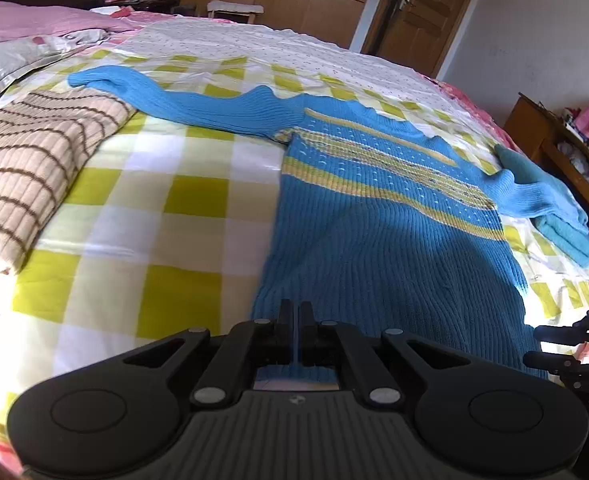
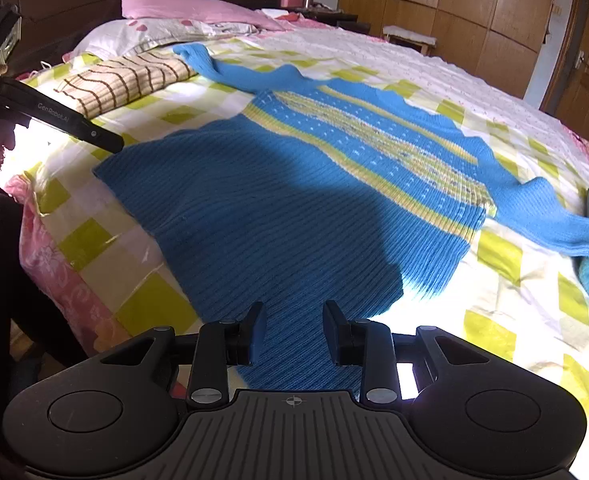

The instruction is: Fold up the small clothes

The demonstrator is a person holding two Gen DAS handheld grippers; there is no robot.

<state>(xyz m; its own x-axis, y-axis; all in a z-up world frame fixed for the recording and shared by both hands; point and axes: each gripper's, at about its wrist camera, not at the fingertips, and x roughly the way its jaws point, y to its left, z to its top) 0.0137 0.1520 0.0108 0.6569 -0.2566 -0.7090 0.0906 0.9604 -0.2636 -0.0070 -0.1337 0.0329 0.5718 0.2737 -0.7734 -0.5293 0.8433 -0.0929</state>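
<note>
The blue knit sweater (image 2: 294, 200) lies spread flat on the checked bedspread (image 1: 154, 208). The left gripper (image 1: 295, 312) pinches its hem, jaws closed; the right gripper (image 2: 294, 320) hovers above the hem, jaws apart, empty.

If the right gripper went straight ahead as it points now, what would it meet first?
Most likely the blue sweater: the open right gripper already sits over its hem, its body spread ahead. Height above the knit is unclear.

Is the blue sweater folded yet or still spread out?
Spread out: the blue sweater lies flat on the bed, both sleeves stretched sideways, no fold visible.
</note>
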